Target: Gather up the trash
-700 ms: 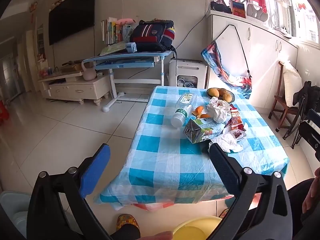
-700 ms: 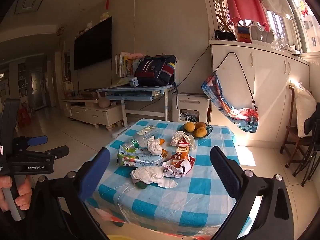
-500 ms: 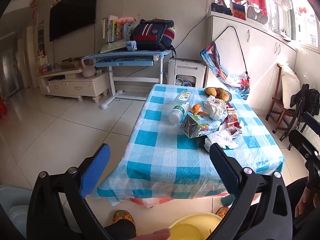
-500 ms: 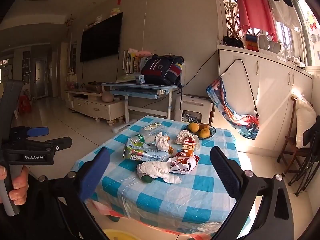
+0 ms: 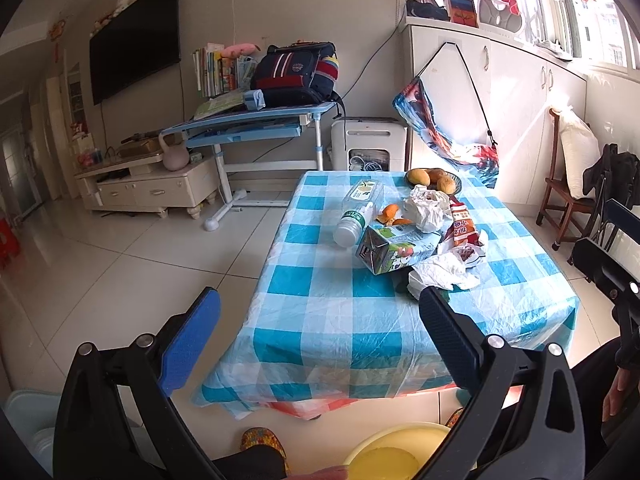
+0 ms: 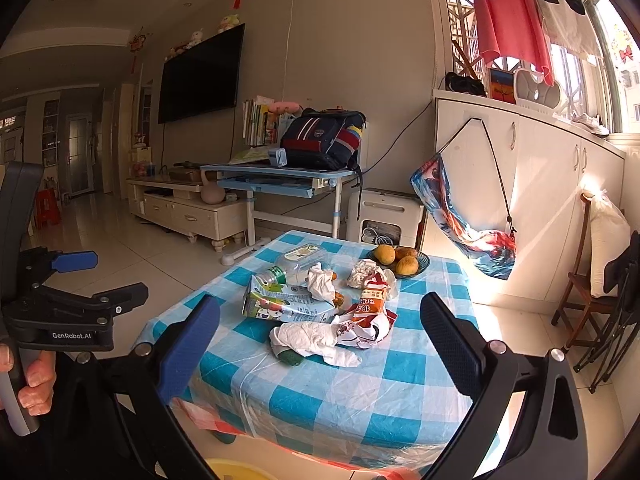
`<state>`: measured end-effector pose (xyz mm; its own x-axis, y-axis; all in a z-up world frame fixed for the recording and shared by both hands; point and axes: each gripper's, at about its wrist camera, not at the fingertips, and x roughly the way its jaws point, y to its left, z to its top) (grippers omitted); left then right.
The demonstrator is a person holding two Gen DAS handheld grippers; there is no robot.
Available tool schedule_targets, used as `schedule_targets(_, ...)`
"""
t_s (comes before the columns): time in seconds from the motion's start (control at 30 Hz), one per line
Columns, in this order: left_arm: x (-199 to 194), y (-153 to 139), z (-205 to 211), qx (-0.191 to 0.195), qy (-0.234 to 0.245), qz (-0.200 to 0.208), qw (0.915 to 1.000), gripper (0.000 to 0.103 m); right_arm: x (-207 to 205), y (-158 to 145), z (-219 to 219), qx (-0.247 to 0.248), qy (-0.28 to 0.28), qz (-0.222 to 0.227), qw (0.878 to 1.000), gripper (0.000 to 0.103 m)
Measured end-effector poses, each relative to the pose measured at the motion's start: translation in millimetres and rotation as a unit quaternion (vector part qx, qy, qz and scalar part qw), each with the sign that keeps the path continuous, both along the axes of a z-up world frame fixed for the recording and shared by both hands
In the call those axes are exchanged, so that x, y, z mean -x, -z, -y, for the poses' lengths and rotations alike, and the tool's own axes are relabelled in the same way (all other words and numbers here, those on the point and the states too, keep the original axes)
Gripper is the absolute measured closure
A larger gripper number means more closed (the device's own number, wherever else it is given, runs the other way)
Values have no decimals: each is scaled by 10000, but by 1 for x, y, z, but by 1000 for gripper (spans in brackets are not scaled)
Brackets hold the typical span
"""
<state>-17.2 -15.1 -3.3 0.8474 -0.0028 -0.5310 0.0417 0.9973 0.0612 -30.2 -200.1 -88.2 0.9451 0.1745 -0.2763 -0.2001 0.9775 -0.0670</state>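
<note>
Both claws, left claw [image 5: 320, 332] and right claw [image 6: 320, 336], hang spread and empty short of the surface [image 5: 340, 320]. The trash, a carton [image 5: 390, 248], bottle [image 5: 358, 210], tissues [image 6: 316, 338] and wrapper [image 6: 370, 304], lies uncollected mid-surface; the yellow bin [image 5: 396, 454] waits below, near edge.

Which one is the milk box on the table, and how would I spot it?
Find the low table with the blue-and-white checked cloth. In the litter pile at its middle, the green-and-white cardboard drink carton lies on its side, in front of the clear plastic bottle with a green label. It is the only boxy thing there, printed with cartoon pictures; the rest is crumpled tissue and wrappers.
</note>
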Motion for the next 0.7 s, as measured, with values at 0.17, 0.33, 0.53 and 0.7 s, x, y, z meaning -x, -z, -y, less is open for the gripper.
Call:
schedule_targets(0.17,1,1,1,44,78,15,10000,7,1,-2,-1,86,-16,-20,10000,7)
schedule_targets(0.33,3,1,0,147,85,85,9998,7,-1,-2,1,60,-11,-88,9999,7)
schedule_targets(0.53,3,1,2,101,67,124,9998,7,-2,-2,4,8,-28,-179,9998,7)
schedule_targets(0.7,4,1,2,26,64,181,9998,7,-3,-3,7,-75,-12,-218,9997,7)
